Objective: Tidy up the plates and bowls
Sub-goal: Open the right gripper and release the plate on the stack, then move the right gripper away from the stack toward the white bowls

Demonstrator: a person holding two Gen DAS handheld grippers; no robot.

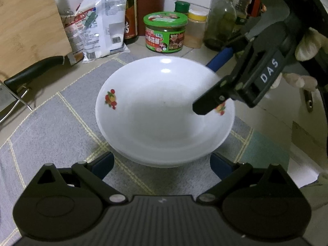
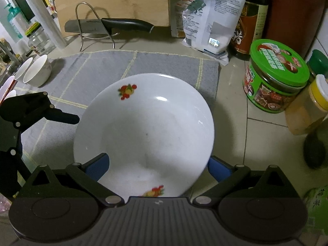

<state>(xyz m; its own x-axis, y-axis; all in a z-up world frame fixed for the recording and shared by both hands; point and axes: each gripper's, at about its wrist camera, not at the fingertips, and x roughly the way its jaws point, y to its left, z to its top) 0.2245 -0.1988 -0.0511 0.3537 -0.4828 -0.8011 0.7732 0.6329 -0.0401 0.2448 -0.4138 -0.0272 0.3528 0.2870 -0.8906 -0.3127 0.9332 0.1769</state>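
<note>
A white plate (image 1: 162, 110) with red fruit prints sits on top of another white plate, whose rim (image 1: 143, 161) shows beneath it, on the grey mat (image 1: 51, 127). My left gripper (image 1: 162, 164) is open just in front of the stack, its blue fingers apart at the near rim. From the right, my right gripper (image 1: 207, 86) reaches in open, with one finger above the plate's right rim and the other behind it. In the right wrist view the plate (image 2: 147, 127) lies between the wide-apart pads of my right gripper (image 2: 157, 168). Two small white bowls (image 2: 37, 71) lie tipped at the mat's left edge.
Along the wall stand a green-lidded jar (image 2: 276, 75), a dark sauce bottle (image 2: 250, 20), a white bag (image 2: 207, 16), a yellow-lidded jar (image 2: 313, 106) and a wooden cutting board (image 2: 110, 4). A black-handled knife (image 2: 123, 23) rests on a wire rack (image 2: 92, 24). A gloved hand (image 1: 307, 47) holds the right gripper.
</note>
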